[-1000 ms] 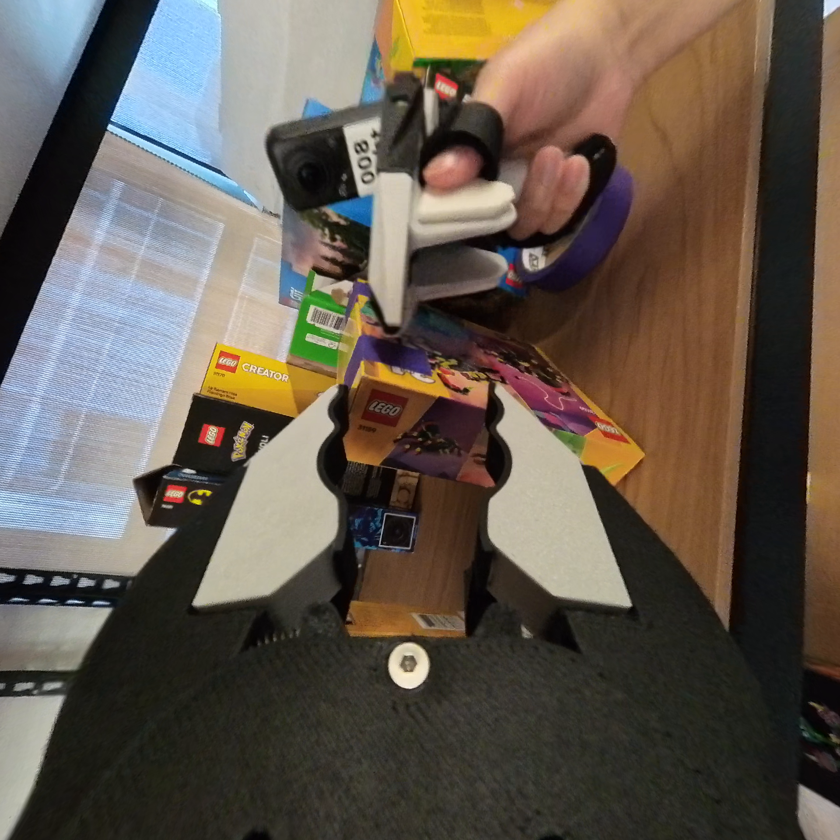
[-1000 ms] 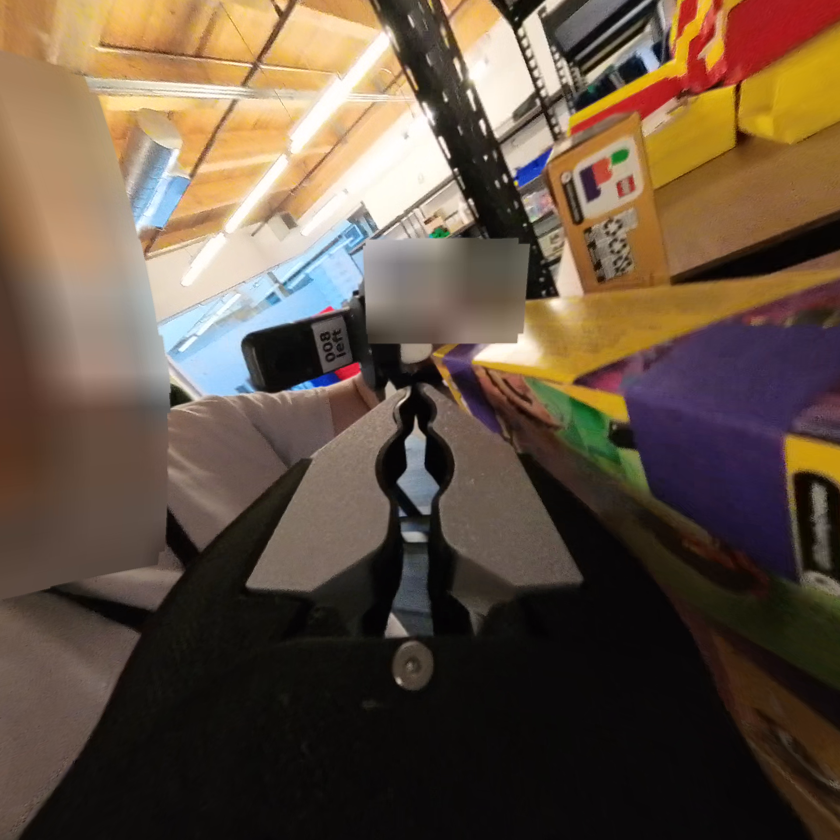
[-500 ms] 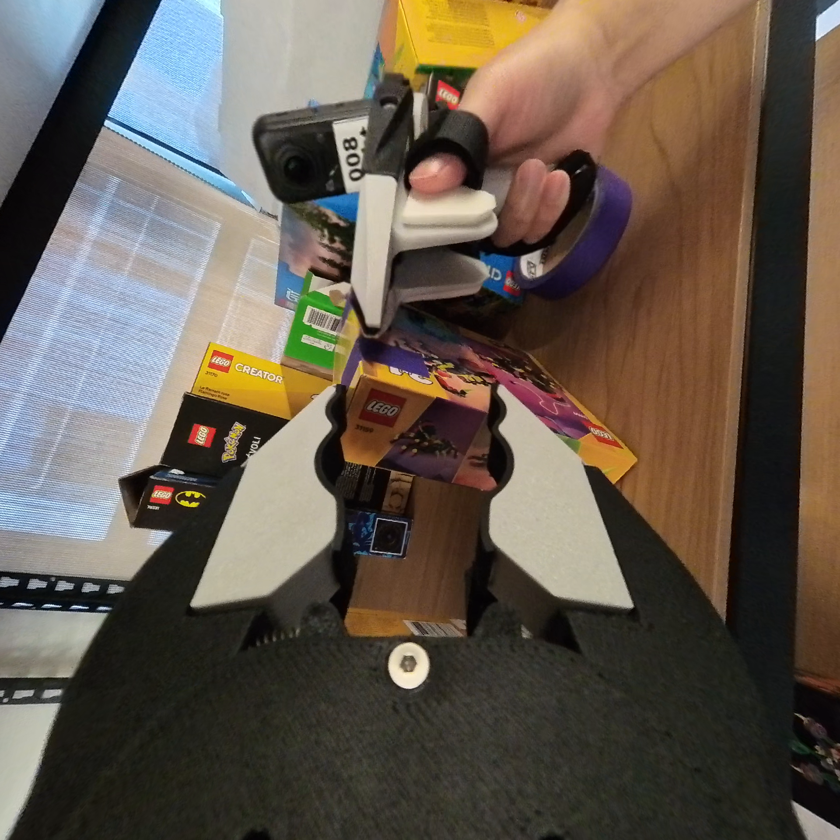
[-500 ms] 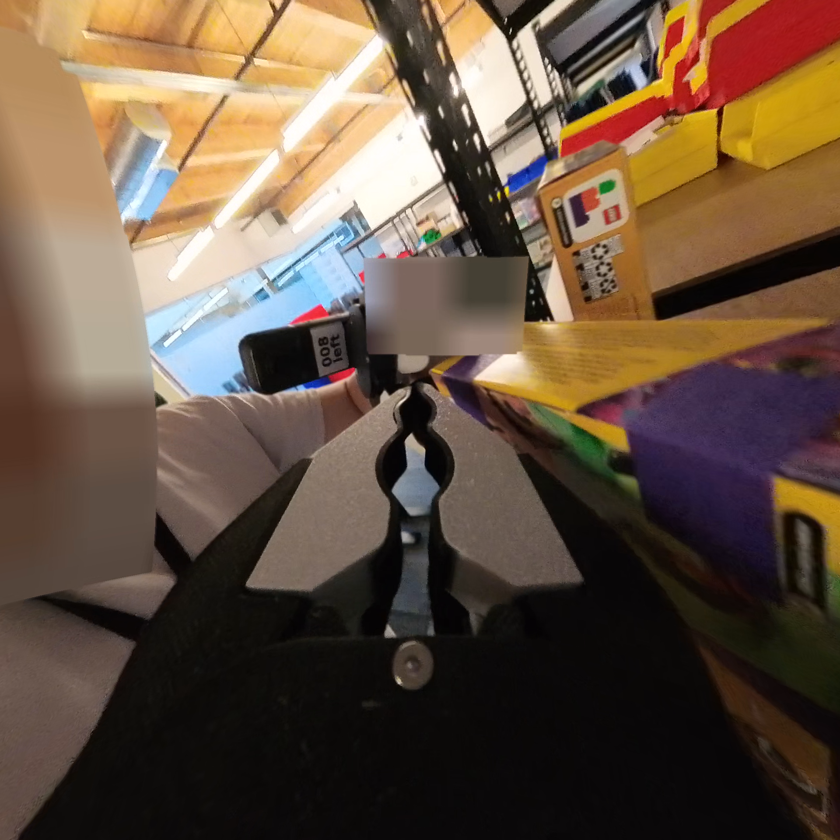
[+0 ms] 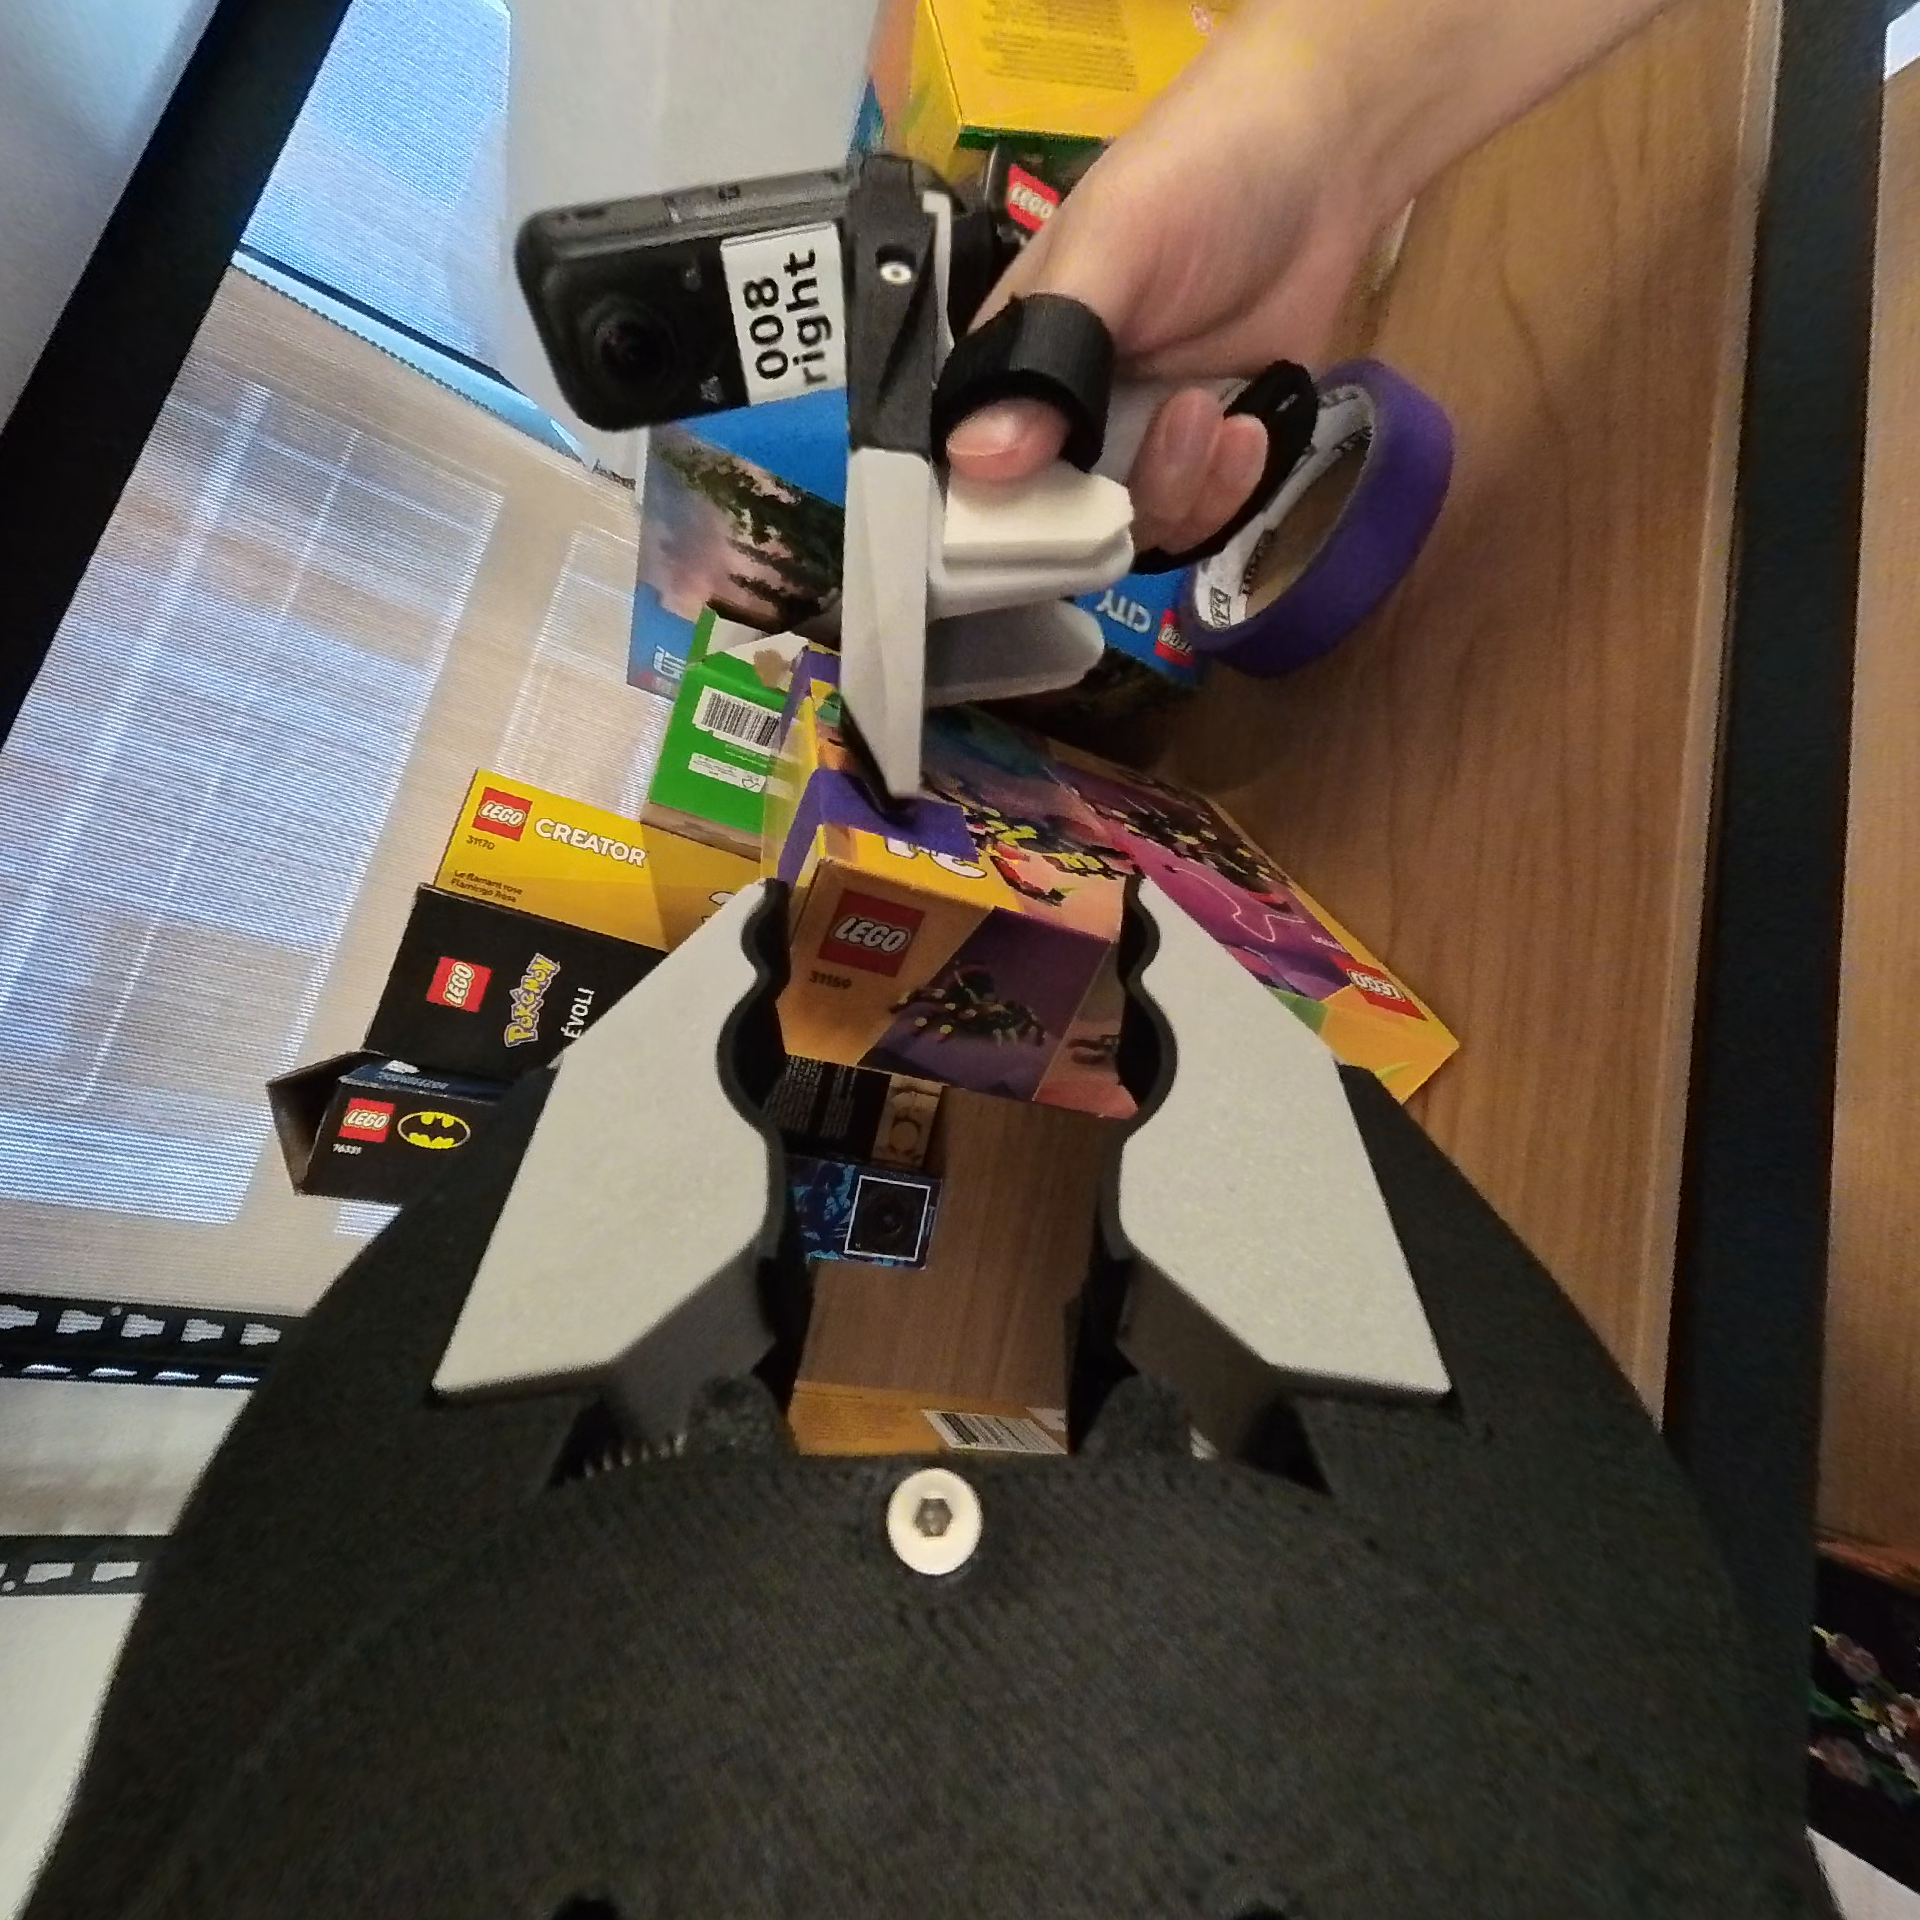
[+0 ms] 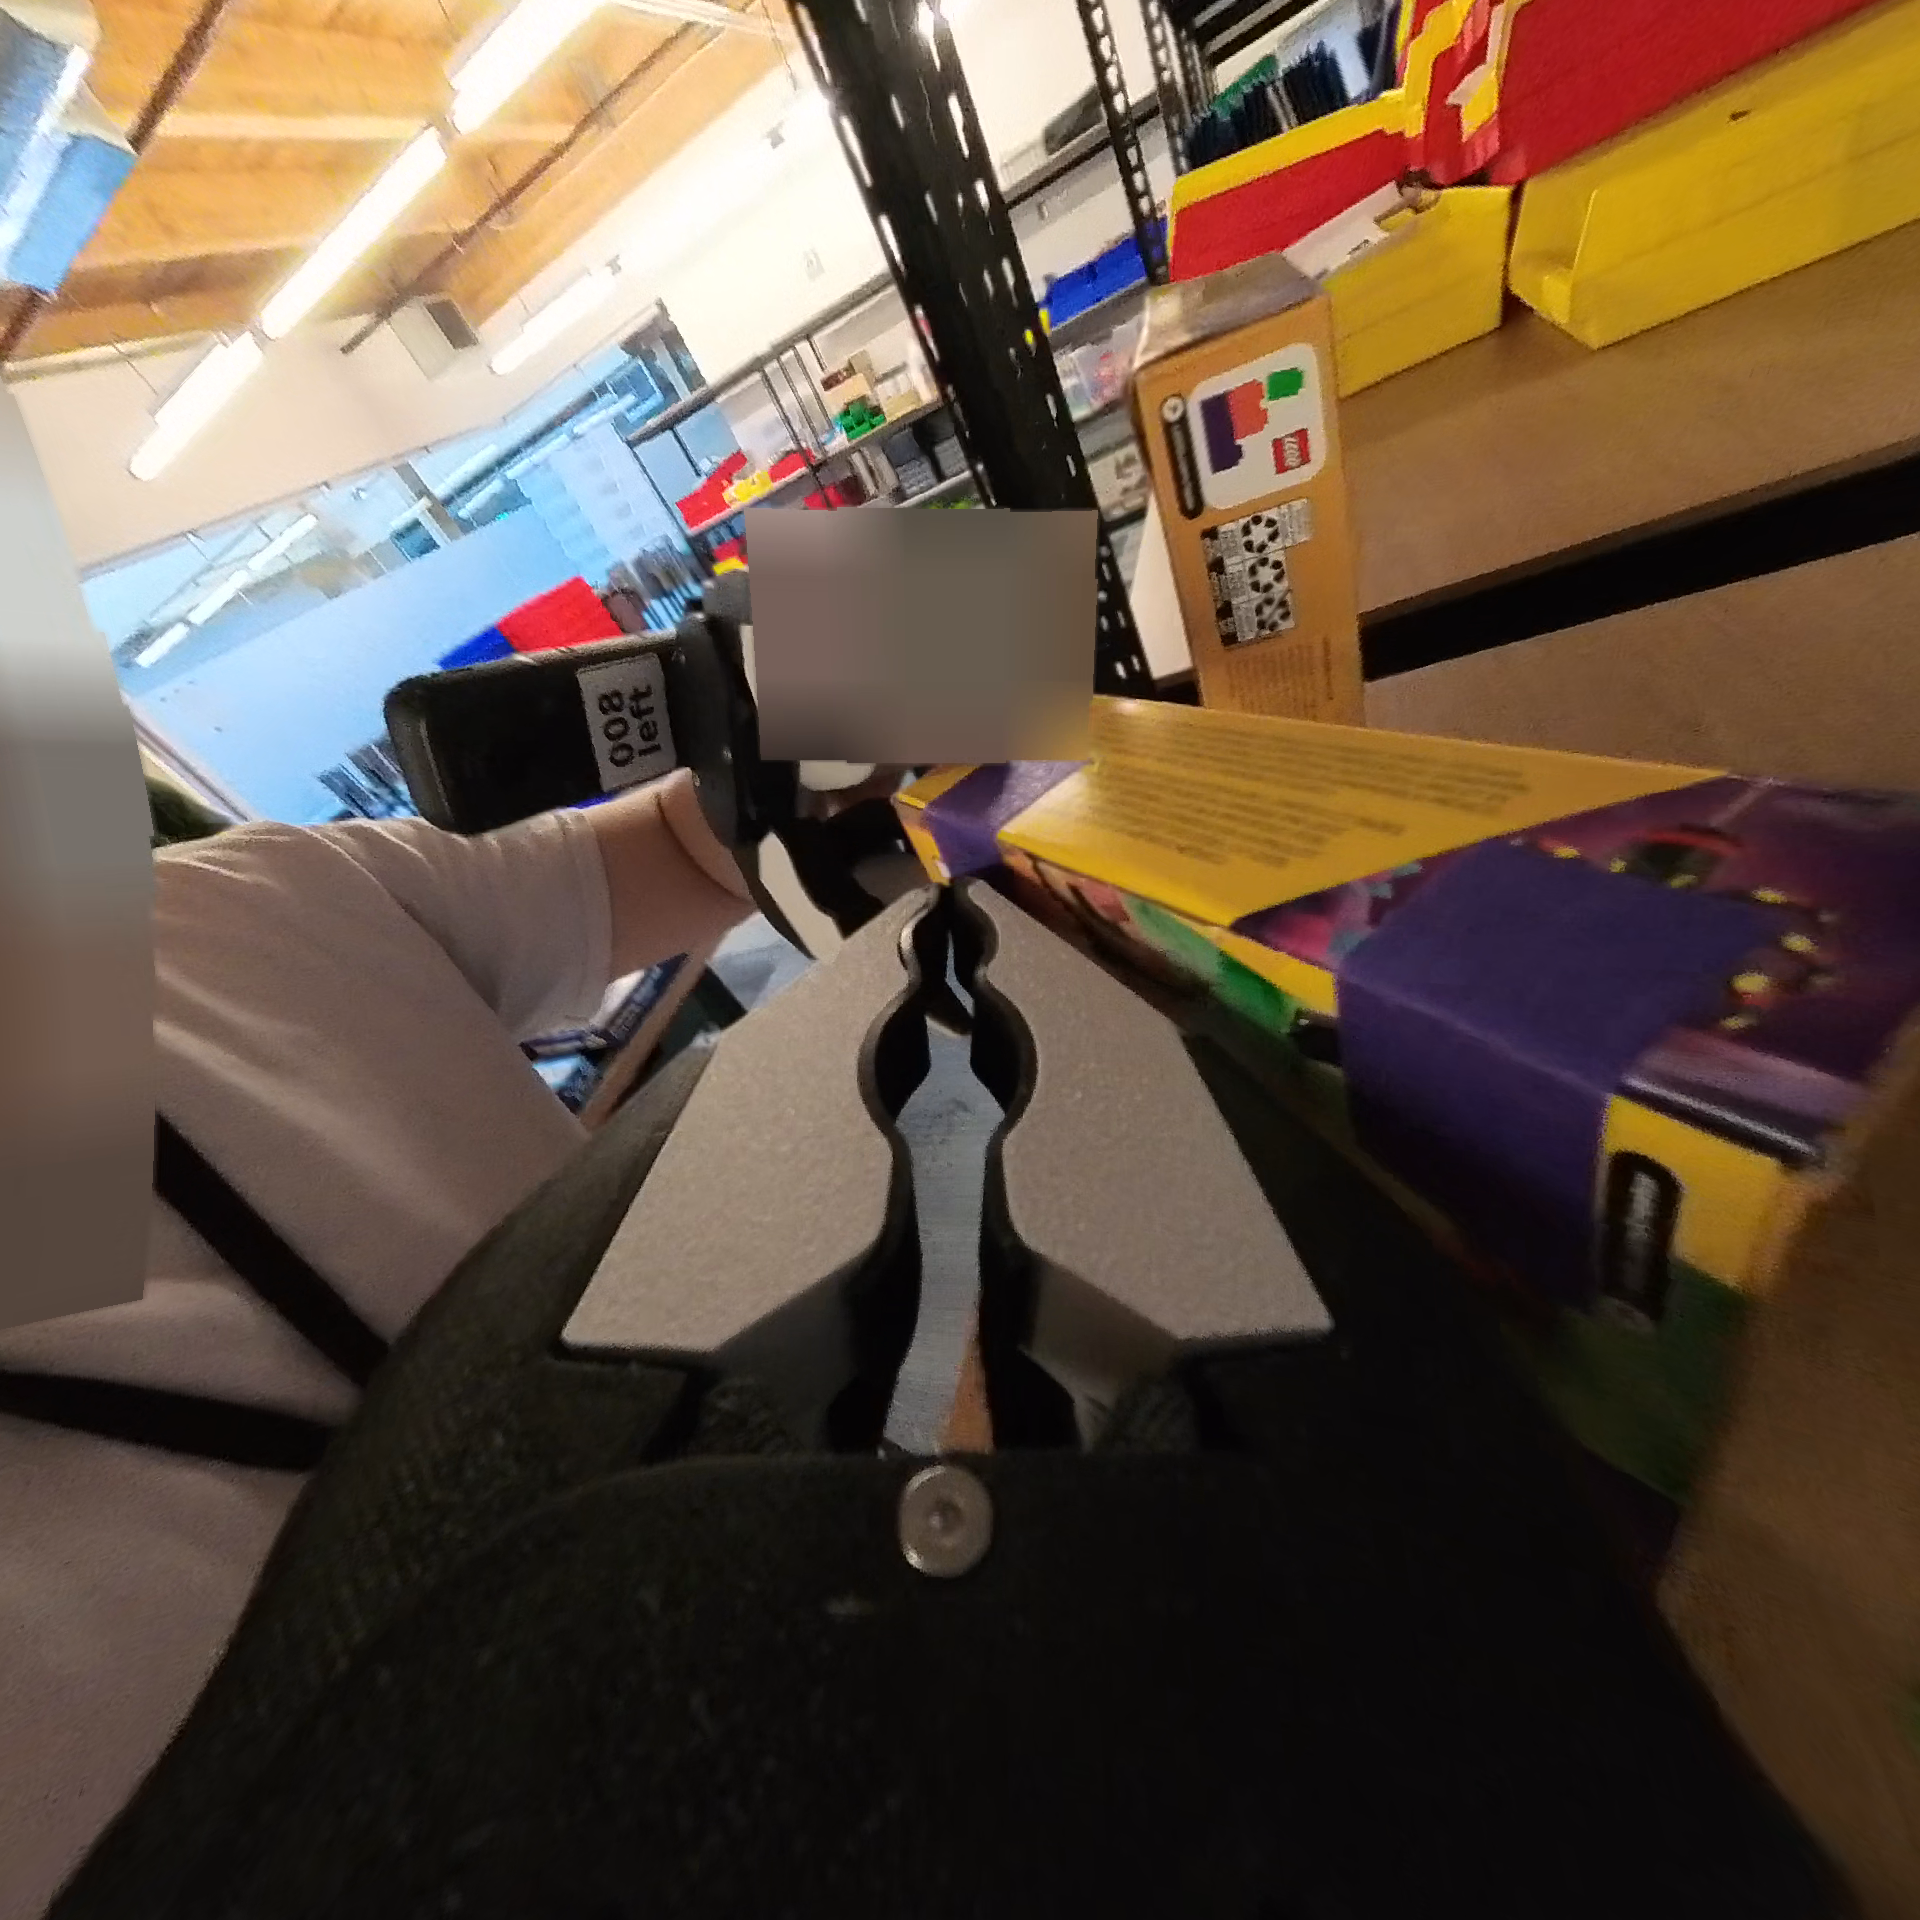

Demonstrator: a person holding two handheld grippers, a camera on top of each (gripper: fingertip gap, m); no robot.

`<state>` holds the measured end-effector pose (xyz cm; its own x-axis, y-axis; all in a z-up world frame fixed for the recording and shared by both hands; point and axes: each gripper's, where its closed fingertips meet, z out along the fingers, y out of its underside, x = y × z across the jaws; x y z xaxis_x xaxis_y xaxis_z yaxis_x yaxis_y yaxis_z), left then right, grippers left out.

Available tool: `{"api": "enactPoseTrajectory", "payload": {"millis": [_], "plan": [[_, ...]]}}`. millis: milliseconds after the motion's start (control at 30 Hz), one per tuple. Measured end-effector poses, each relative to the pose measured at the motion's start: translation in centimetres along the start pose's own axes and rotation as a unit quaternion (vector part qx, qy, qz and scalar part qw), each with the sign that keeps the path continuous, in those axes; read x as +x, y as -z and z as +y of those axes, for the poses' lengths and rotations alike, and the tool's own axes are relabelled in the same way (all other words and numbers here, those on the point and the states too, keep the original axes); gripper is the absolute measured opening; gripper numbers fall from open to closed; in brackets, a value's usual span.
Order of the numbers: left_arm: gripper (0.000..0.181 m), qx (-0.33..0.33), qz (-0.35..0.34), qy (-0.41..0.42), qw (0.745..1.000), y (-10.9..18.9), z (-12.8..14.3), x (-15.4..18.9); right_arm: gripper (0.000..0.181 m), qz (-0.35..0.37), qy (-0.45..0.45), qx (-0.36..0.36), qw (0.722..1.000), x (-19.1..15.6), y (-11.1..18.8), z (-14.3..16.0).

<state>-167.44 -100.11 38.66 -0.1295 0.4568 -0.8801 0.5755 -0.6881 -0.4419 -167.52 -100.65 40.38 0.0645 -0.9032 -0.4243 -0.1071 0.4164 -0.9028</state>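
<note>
My left gripper (image 5: 951, 935) is shut on the end of a yellow and purple toy box (image 5: 935, 987) and holds it over a wooden shelf (image 5: 1558, 831). My right gripper (image 5: 894, 790), held by a hand, is shut, and its tips press on a strip of purple tape (image 5: 862, 821) at the box's top edge. In the right wrist view the shut gripper (image 6: 961, 914) lies alongside the box (image 6: 1299, 821), which bears another purple tape strip (image 6: 1507, 997). The left gripper's camera (image 6: 530, 727) shows beyond it.
A purple tape roll (image 5: 1340, 520) lies on the shelf behind the hand. Several toy boxes lie left of the grippers: black ones (image 5: 499, 987), a yellow one (image 5: 561, 842), a green one (image 5: 727, 738). A black rack upright (image 5: 1766, 727) bounds the right. A brown box (image 6: 1247, 499) and yellow bins (image 6: 1662, 156) stand on the shelves.
My right gripper has tilted more upright and its shut tips have slid a little along the box's top toward my left gripper. The left gripper keeps its hold on the box.
</note>
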Motion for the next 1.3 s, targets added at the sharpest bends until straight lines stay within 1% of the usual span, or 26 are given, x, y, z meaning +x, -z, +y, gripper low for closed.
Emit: {"api": "enactPoseTrajectory", "payload": {"millis": [100,233,300,333,400,467,533,567,633,733,767,833,867,900,933,967,1000,1033,1067,1100,1133,1167,1200,1233,1267,1300], "plan": [[0.063,0.003,-0.001,0.001,1.0,0.0,-0.1,0.1,0.0,-0.013,-0.008,0.028,0.999,-0.3,0.2,-1.1],[0.064,-0.007,-0.004,-0.001,1.0,0.0,0.4,-0.2,0.0,0.015,-0.016,0.035,0.999,0.2,0.0,-1.7],[0.062,-0.002,-0.003,-0.002,1.0,-0.1,0.2,-0.2,0.0,0.043,-0.019,0.072,0.996,0.5,0.4,-3.3],[0.06,0.002,-0.004,-0.004,1.0,-0.1,-0.1,-0.1,0.0,0.044,-0.021,0.085,0.995,0.2,0.5,-4.0],[0.061,-0.001,-0.008,-0.017,1.0,-0.1,-0.2,0.0,0.0,0.054,-0.028,0.055,0.997,-0.2,0.1,-3.8],[0.063,-0.01,-0.022,-0.034,0.999,-0.2,0.0,0.0,0.0,0.1,-0.043,-0.021,0.994,0.9,-0.4,-2.1],[0.056,-0.007,-0.052,-0.036,0.998,-0.1,-0.2,-0.3,0.0,0.107,-0.07,-0.043,0.991,0.8,-0.6,-2.2],[0.056,0.004,-0.073,-0.021,0.997,0.1,-0.5,-0.5,0.0,0.119,-0.076,-0.049,0.989,0.9,-0.6,-2.3],[0.063,0.038,-0.116,0.058,0.991,1.0,-1.2,-1.1,0.0,0.118,-0.08,-0.048,0.989,0.2,-0.8,-3.0],[0.08,0.071,-0.165,0.196,0.964,2.0,-1.0,-1.3,0.0,0.127,-0.088,-0.051,0.987,-0.4,-1.2,-4.2],[0.083,0.075,-0.18,0.225,0.955,2.1,-0.8,-1.3,0.0,0.137,-0.093,-0.064,0.984,-0.2,-1.4,-4.3],[0.084,0.073,-0.206,0.264,0.94,1.9,-0.1,-1.3,0.0,0.171,-0.106,-0.114,0.973,1.0,-1.6,-3.5],[0.084,0.072,-0.209,0.284,0.933,1.5,0.3,-1.2,0.0,0.191,-0.122,-0.143,0.963,1.9,-1.6,-2.7],[0.084,0.071,-0.206,0.311,0.925,1.1,0.6,-1.1,0.0,0.183,-0.148,-0.154,0.96,2.0,-1.8,-2.4],[0.087,0.07,-0.2,0.342,0.916,0.6,0.9,-0.9,0.0,0.17,-0.177,-0.143,0.959,1.7,-2.0,-2.8],[0.088,0.071,-0.189,0.37,0.907,0.0,1.1,-0.7,0.0,0.159,-0.184,-0.131,0.961,1.5,-2.2,-3.1],[0.087,0.069,-0.183,0.393,0.899,-0.5,1.4,-0.6,0.0,0.169,-0.174,-0.131,0.961,1.7,-2.0,-3.0],[0.087,0.064,-0.18,0.409,0.892,-0.9,1.8,-0.6,0.001,0.186,-0.158,-0.151,0.958,2.0,-1.7,-2.3],[0.084,0.059,-0.176,0.419,0.889,-1.3,2.2,-0.5,0.0,0.18,-0.141,-0.145,0.963,1.6,-1.6,-2.6],[0.079,0.054,-0.174,0.426,0.886,-1.7,2.6,-0.5,0.0,0.168,-0.105,-0.127,0.972,0.6,-1.3,-3.4],[0.073,0.047,-0.172,0.427,0.886,-2.1,2.8,-0.4,0.0,0.146,-0.05,-0.091,0.984,-1.4,-0.8,-4.4],[0.059,0.045,-0.16,0.424,0.89,-2.5,2.8,-0.3,0.0,0.136,0.016,-0.047,0.989,-3.5,0.1,-5.2],[0.056,0.049,-0.145,0.421,0.894,-2.7,2.6,0.0,0.0,0.152,0.085,-0.002,0.985,-4.9,1.5,-5.6],[0.055,0.053,-0.132,0.422,0.896,-2.9,2.4,0.1,0.006,0.186,0.161,0.039,0.968,-5.8,3.0,-5.8],[0.054,0.056,-0.116,0.426,0.896,-2.9,2.3,0.2,0.031,0.223,0.24,0.065,0.942,-6.2,4.4,-5.8],[0.054,0.059,-0.093,0.434,0.894,-2.8,2.2,0.4,0.049,0.257,0.301,0.058,0.917,-6.3,5.6,-5.3]]}}
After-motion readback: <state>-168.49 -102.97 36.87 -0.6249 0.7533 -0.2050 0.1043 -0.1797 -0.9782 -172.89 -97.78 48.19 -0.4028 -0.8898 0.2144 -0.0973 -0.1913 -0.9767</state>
